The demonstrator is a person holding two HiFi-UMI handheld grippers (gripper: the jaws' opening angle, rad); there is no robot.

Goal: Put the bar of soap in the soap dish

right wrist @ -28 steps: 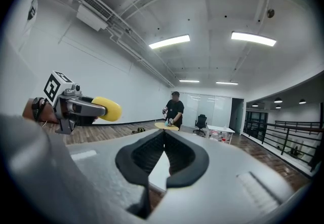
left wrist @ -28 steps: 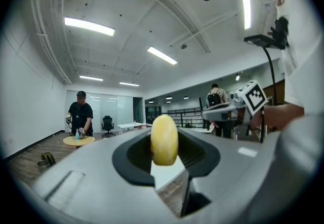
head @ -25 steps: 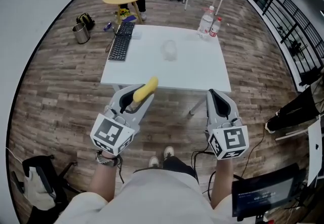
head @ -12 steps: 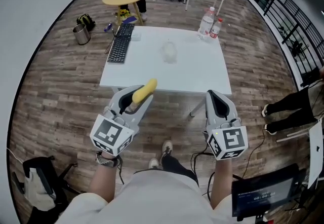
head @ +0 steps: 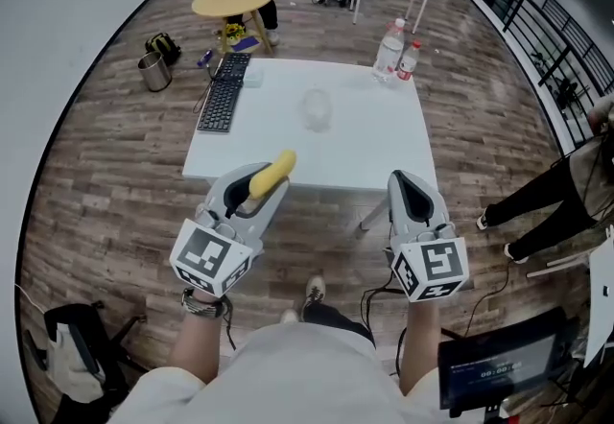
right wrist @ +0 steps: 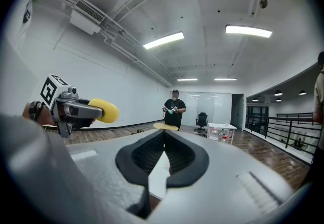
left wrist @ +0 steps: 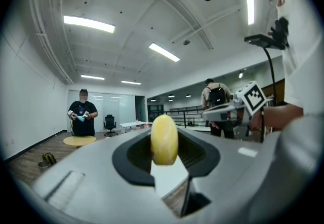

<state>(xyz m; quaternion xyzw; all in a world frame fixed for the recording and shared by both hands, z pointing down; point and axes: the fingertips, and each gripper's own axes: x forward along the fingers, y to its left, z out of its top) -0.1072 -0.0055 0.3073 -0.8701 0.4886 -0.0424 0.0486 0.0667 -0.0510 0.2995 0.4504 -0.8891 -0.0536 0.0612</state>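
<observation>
Left gripper view: soap (left wrist: 164, 139) gripped by one end, dish (head: 316, 110) well ahead

The left gripper (head: 257, 190) clamps the yellow bar between its pads, with most of the bar jutting past the tips. The right gripper (right wrist: 163, 149), beside it, is closed on nothing. Ahead stands the white table (head: 384, 149), where a faint clear shape near the middle is probably the dish. A keyboard (head: 220, 104) and bottles (head: 393, 46) sit toward the far corners. The risks: soap is slick and only a short length is held, so a jolt or a looser squeeze could drop it short of the table. The dish looks see-through and light, so it would be easy to misjudge its place or knock it aside when lowering the bar.
</observation>
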